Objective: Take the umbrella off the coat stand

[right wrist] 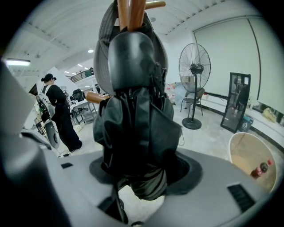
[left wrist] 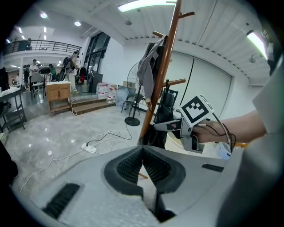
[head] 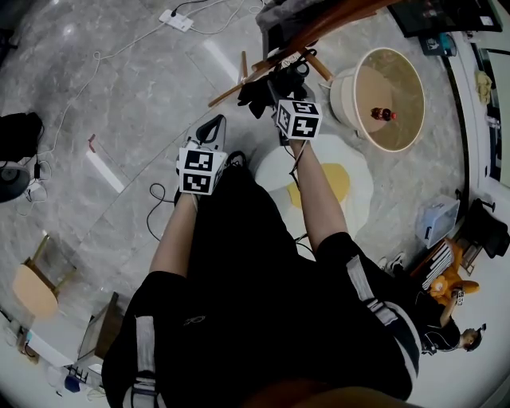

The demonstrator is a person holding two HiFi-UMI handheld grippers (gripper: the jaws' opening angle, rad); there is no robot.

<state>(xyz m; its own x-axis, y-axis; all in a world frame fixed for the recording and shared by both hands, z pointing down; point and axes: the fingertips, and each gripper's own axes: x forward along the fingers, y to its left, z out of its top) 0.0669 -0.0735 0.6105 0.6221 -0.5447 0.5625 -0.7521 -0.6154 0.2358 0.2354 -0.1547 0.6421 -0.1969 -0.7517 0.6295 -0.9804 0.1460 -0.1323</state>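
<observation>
Umbrella (right wrist: 133, 128): black, folded, its cloth bunched in loose pleats beneath a rounded black cap, hanging against the wooden coat stand (right wrist: 131, 13). The right gripper (right wrist: 142, 173) is clamped around the bundle, pads pressing its sides. The left gripper (left wrist: 142, 153) has its jaws together on nothing. On the floor near the stand, a beige tub (head: 402, 76) holds one red bottle (head: 383, 114). A grey garment (right wrist: 103, 48) covers the point where the umbrella hangs from the stand.

Open floor (head: 135, 88) is left free at the upper left; the upper centre is blocked by the coat stand (head: 335, 22), the upper right by a tub (head: 348, 94).
</observation>
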